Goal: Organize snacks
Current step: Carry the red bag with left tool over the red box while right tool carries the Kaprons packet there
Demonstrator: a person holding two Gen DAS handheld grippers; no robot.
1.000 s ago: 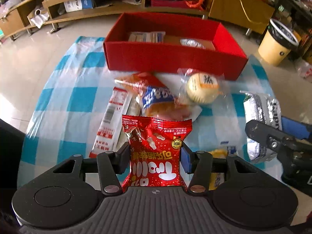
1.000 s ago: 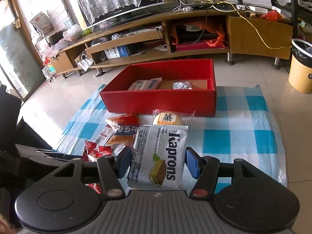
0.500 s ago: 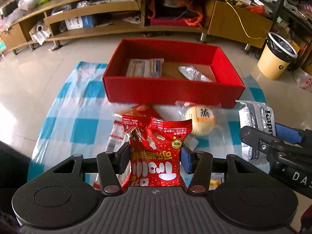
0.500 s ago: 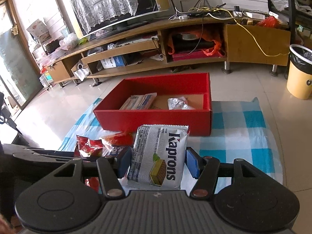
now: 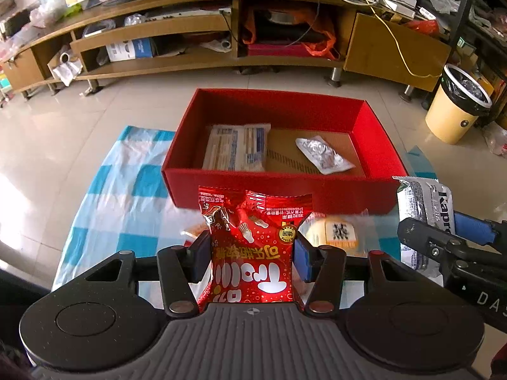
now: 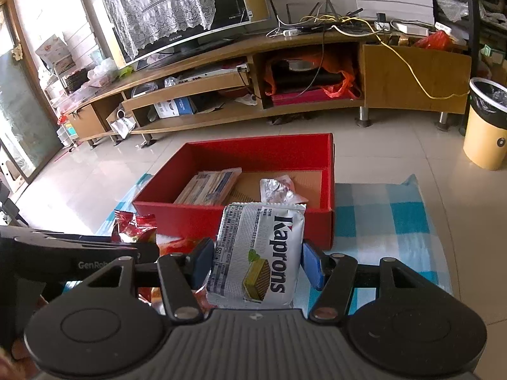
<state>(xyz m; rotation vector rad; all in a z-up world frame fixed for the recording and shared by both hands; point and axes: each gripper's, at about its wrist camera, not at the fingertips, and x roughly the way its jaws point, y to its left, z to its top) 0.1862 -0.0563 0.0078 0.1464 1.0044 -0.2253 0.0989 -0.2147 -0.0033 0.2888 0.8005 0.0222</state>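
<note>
Left wrist view. Your left tool (image 5: 252, 258) sits at the lower centre of the frame, its two pads pinching the red snack packet (image 5: 252, 247) by its side edges. The packet stands upright between the pads with its sealed top edge uppermost; gripping at the sides keeps the pouch from folding and leaves its lower end free to drop. Directly above it in the frame lies the red box (image 5: 279, 186), open at the top, on the blue-and-white checked cloth (image 5: 126, 196). The box already contains a pale flat packet (image 5: 236, 147) at its left and a silver foil pouch (image 5: 323, 155) at its right, so bare cardboard shows between them and along the near wall. A round bun in clear wrap (image 5: 339, 232) lies on the cloth below the box's near wall. At the right edge of the frame your right tool (image 5: 443, 231) carries the silver wafer packet (image 5: 427, 199).

Right wrist view. Your right tool (image 6: 256, 262) occupies the lower centre, its pads pressed against the long sides of the silver wafer packet (image 6: 258, 253), label facing the camera. The red box (image 6: 247, 221) lies just above it in the frame, with its interior visible. At the lower left, your left tool (image 6: 79, 253) shows as a dark bar with the red snack packet (image 6: 134, 226) protruding above it.

Judgement: both packets are in transit toward the box. Release each over bare cardboard, and keep the two tools apart at the rim.
</note>
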